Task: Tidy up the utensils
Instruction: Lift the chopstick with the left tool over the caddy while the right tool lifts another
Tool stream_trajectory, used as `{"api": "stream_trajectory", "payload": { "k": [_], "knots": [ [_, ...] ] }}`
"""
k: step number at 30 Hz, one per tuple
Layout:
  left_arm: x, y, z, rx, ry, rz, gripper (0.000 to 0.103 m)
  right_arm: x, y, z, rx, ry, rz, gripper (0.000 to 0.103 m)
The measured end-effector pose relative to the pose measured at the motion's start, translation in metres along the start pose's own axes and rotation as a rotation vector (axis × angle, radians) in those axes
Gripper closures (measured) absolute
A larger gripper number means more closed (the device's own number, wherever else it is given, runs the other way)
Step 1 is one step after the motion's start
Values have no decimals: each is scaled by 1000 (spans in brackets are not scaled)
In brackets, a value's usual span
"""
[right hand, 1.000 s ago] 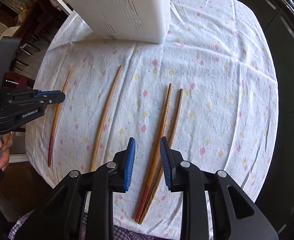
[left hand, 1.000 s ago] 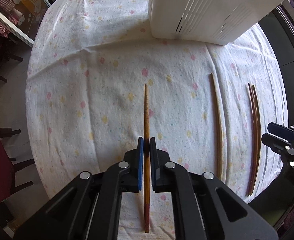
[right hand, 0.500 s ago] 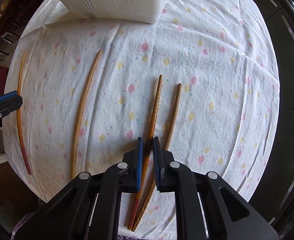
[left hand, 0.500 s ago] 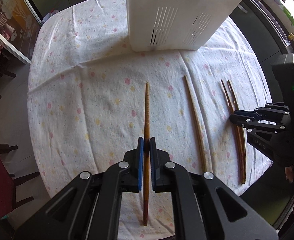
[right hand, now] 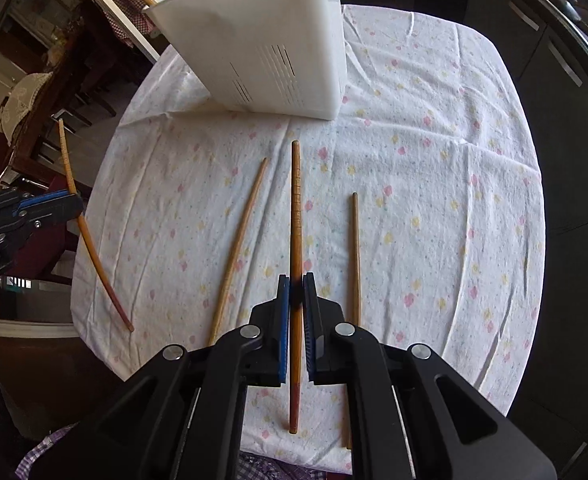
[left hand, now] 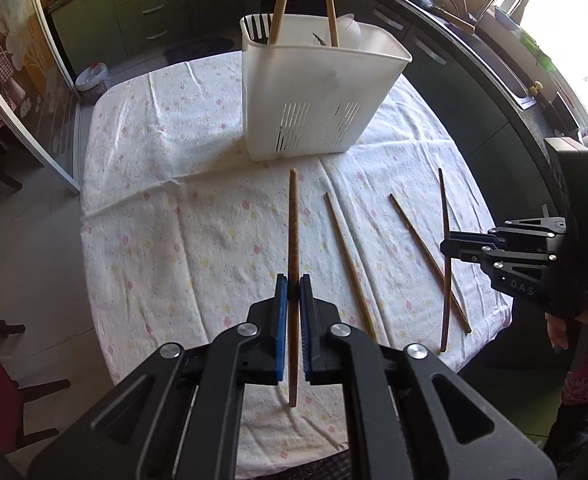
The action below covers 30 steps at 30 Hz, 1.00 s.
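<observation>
We saw a white slotted plastic utensil caddy (left hand: 317,92) standing at the far side of the worktop (left hand: 166,216), which wore a white cloth with pink and yellow spots. Two wooden handles (left hand: 280,4) and a dark fork (left hand: 258,26) stood inside it. Nothing lay between caddy and grippers.

We counted four chopsticks. The left gripper (left hand: 290,292) had its blue fingers (left hand: 280,312) clamped on one ridged brown wooden chopstick (left hand: 293,232), raised clear of the cloth. The right gripper (right hand: 296,292) was pinched on a reddish-tipped wooden chopstick (right hand: 296,208), also raised. Two plain chopsticks (right hand: 238,240) lay flat on the cloth, one on either side of the right gripper's stick.
</observation>
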<state>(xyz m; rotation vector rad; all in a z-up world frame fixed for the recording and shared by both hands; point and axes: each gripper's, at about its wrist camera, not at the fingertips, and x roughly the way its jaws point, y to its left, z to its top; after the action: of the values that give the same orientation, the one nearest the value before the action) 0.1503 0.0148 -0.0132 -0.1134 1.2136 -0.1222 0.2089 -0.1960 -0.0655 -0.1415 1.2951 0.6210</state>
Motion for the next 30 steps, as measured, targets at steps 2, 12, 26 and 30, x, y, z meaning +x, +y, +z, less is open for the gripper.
{"api": "stream_trajectory", "payload": {
  "k": [2,12,26,30],
  "knots": [
    [-8,0,2,0,-22,-1,97,-21,0,-5,-13,-40,11,96],
    [-70,-20,29,21,-178,-18,97,-92,12,-5,-40,-208,29,96],
    [-161,-48,111,21,-506,70,97,-115,3,4,-29,-260,38,96],
    [-150,-46,129,5,-510,114,97,-121,1,6,-26,-280,44,96]
  ]
}}
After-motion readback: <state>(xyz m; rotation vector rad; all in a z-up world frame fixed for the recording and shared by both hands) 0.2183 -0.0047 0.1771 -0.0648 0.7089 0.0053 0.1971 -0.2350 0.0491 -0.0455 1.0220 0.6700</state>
